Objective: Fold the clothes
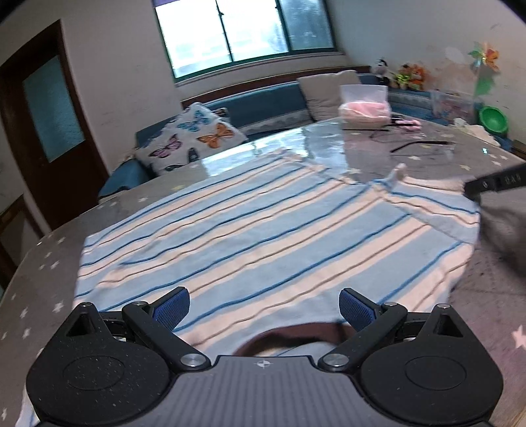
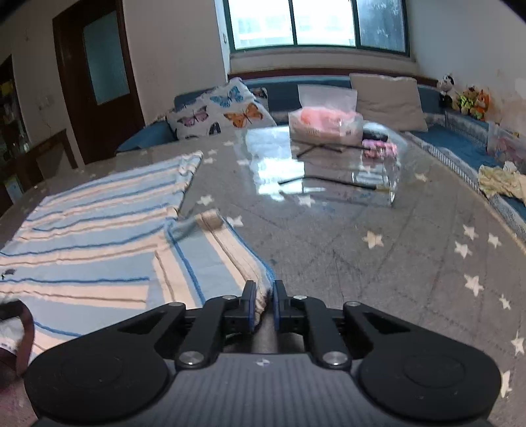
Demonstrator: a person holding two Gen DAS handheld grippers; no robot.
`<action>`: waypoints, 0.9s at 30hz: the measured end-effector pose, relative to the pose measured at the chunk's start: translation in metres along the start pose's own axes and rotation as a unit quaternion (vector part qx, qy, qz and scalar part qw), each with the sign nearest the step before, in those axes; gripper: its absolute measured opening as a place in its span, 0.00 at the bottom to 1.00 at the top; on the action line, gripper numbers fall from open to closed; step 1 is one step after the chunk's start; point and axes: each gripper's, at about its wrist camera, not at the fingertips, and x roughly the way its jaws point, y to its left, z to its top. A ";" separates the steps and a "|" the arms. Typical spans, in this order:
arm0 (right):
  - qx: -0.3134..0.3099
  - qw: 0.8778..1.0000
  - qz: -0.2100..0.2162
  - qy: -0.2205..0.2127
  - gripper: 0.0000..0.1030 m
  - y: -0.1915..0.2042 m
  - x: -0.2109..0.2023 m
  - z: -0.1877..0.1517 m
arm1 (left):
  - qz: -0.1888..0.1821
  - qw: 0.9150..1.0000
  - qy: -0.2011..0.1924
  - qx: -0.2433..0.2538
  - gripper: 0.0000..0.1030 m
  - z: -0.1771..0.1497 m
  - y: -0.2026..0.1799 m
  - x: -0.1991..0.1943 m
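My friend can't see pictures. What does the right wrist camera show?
The right gripper pinches the folded sleeve edge of a blue-and-cream striped shirt that lies on a grey table with white stars. Behind are a butterfly pillow and a window.

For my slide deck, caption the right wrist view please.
Right gripper pinches the striped shirt's folded sleeve on the starry table.

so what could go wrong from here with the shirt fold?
1. The right tongs pinch only the edge of the striped shirt's sleeve; it may slip out during the fold.
2. The left tongs are open above the shirt and hold nothing, so the body may drag along the table and skew.
3. The thin black sticks lie beyond, within a wide swing's path.
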 end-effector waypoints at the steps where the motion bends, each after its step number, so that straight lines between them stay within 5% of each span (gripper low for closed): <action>1: -0.001 1.000 0.005 -0.006 0.08 0.002 -0.004 0.002 | -0.004 1.000 0.000 0.002 0.96 0.001 -0.004 0.002; 12: -0.055 0.990 0.125 -0.043 0.07 0.065 -0.041 0.021 | -0.020 1.000 -0.002 0.012 0.96 -0.004 -0.021 0.003; 20: -0.079 0.979 0.186 0.005 0.15 0.107 -0.015 0.002 | 0.010 1.000 -0.001 -0.020 0.96 -0.014 0.008 -0.008; 27: -0.093 0.984 0.150 0.005 0.21 0.100 -0.003 0.008 | 0.046 0.998 0.002 -0.052 0.96 -0.027 0.041 -0.023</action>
